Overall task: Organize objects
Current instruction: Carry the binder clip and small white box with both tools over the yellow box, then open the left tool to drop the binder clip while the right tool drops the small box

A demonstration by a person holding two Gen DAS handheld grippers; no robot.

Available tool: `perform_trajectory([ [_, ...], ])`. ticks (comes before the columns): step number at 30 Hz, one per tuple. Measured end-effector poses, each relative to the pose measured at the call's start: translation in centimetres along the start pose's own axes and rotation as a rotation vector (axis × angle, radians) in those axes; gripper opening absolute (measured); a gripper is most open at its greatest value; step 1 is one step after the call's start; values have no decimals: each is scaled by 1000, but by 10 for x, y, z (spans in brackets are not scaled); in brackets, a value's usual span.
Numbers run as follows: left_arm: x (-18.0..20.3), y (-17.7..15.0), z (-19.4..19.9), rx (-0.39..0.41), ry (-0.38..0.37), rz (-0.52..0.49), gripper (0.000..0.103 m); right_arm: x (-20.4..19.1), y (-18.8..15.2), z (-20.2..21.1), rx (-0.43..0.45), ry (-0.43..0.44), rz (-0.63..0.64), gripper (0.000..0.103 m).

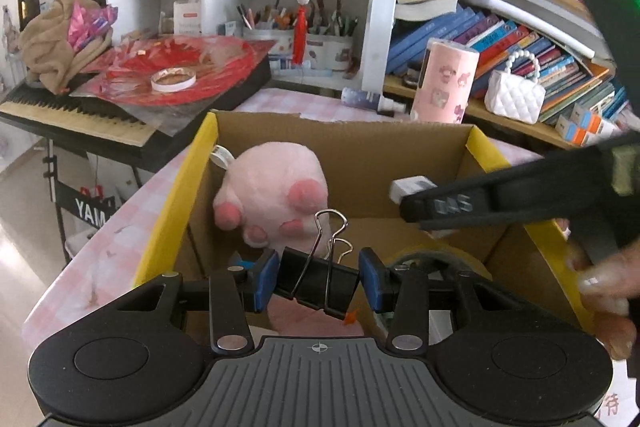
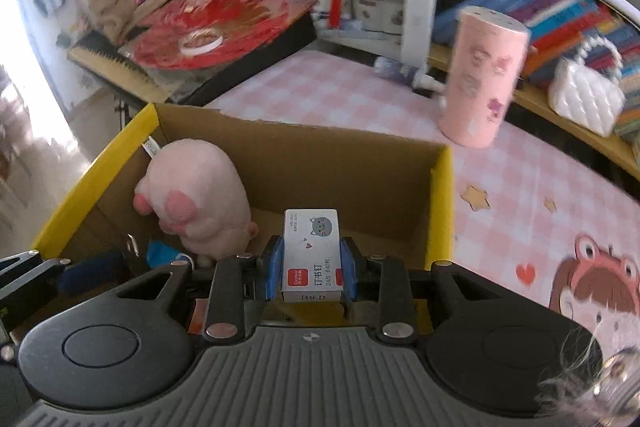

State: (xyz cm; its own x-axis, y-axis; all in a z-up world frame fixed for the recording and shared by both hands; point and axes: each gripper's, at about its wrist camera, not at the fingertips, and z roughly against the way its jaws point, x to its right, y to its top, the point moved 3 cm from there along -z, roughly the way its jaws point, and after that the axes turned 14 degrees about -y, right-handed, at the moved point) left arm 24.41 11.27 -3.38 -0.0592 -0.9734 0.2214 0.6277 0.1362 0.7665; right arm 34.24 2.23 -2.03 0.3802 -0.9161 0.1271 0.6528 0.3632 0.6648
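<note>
Nearest to us in the left wrist view, the left gripper [image 1: 319, 281] has its blue pads clamped on the sides of a black binder clip [image 1: 318, 281], whose wire handles stand up between them; in the right wrist view the right gripper [image 2: 309, 269] is closed just as firmly on a small white box of staples [image 2: 311, 255], held upright with its printed face toward us. Both loads hang over the open cardboard box [image 2: 348, 163] with its yellow rim, where a pink plush toy [image 1: 276, 195] leans in the far left corner and a tape roll [image 1: 436, 263] lies on the floor to the right; we judge the step in hand to be lowering both items inside. To do it well, we should sink each below the rim over bare cardboard, keep the two grippers from knocking together, and part the pads only once the item is low, so neither bounces out.
</note>
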Motion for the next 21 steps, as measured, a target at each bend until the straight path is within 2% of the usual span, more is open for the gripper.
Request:
perform_trajectory([
  [9,3,-6,-14,-59,10,-9,42,-21,12,-37,-104,-6,169,28],
  [21,3,-9,-16,-74,-1,-16,43,-33,3,-60,-196,-24,249,29],
])
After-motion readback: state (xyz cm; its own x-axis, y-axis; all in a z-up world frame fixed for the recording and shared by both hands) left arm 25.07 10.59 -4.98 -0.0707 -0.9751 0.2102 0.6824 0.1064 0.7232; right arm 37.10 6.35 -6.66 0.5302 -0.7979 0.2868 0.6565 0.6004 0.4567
